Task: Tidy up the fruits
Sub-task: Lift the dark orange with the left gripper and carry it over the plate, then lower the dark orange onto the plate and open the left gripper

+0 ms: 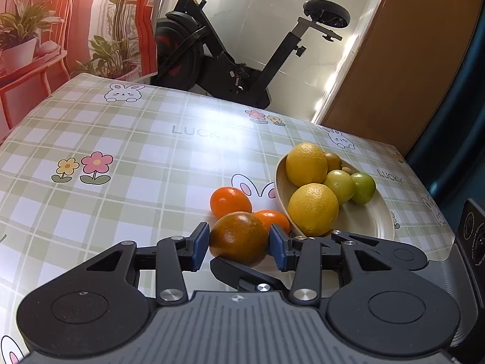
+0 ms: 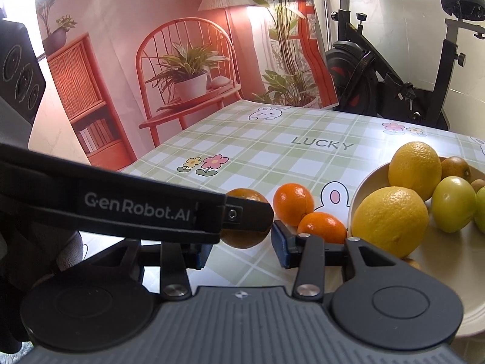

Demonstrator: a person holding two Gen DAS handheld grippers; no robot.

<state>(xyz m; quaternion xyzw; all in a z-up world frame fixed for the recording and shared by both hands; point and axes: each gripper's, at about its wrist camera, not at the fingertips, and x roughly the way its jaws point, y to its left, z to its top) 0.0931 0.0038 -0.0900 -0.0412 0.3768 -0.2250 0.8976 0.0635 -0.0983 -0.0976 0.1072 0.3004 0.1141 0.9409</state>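
Beside the bowl point(image 1: 376, 221), left gripper point(image 1: 239, 244) clamped on brownish orange point(image 1: 239, 238); right gripper point(image 2: 241, 247) apart, empty. Best lifted clear of two mandarins point(image 1: 231, 201), then lowered gently among lemons point(image 1: 312, 207).

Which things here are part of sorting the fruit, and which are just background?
Job: dark orange in the left tool; two small oranges on the tablecloth; bowl holding two lemons and green fruits; right tool.

Background: exercise bike; printed backdrop; checked tablecloth.
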